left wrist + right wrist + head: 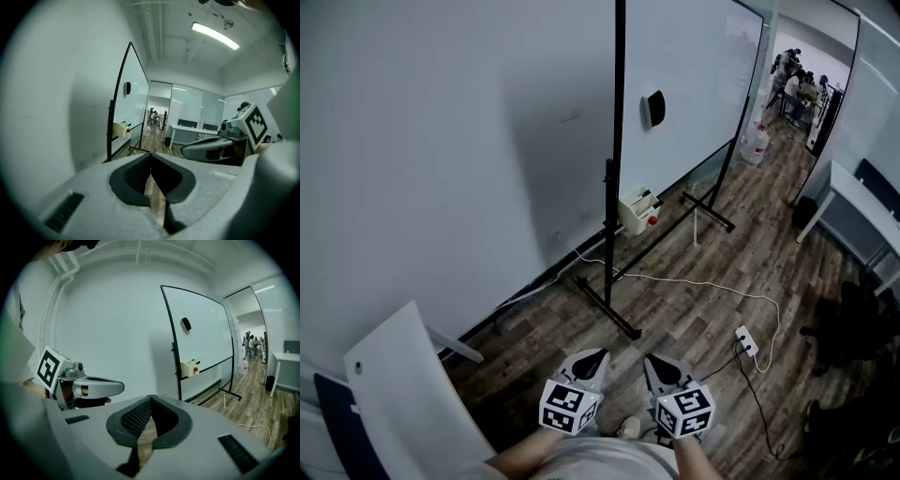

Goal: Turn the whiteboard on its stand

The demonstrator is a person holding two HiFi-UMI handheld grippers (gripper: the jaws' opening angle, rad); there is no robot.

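**Well back from the whiteboard: both tongs closed, the turn not yet begun**

Ahead of you the whiteboard [694, 84] stands close along the pale wall. It is near upright, with its dark near edge facing you and its white face open to the room. It hangs in a black stand [608, 225] whose near foot rests on the wood floor, between you and the board. A dark eraser [653, 109] clings to the board's face. A pale box of markers [636, 210] sits low on the board, just beyond the near post.

Your left tongs [600, 354] and right tongs [649, 358] are held side by side, well apart from the board and low, near your body. On each, the pads meet at the tips with nothing between them. Neither touches the board or the stand.

This looks like the approach, with the turning itself not started. The next move probably calls for stepping closer, opening at least one pair of tongs, and gripping the board's near frame edge to swing it on its pivots. Mind the white cable [712, 286] trailing across the floor beside the stand's foot. Mind also the wall just behind the board, which may limit the swing.
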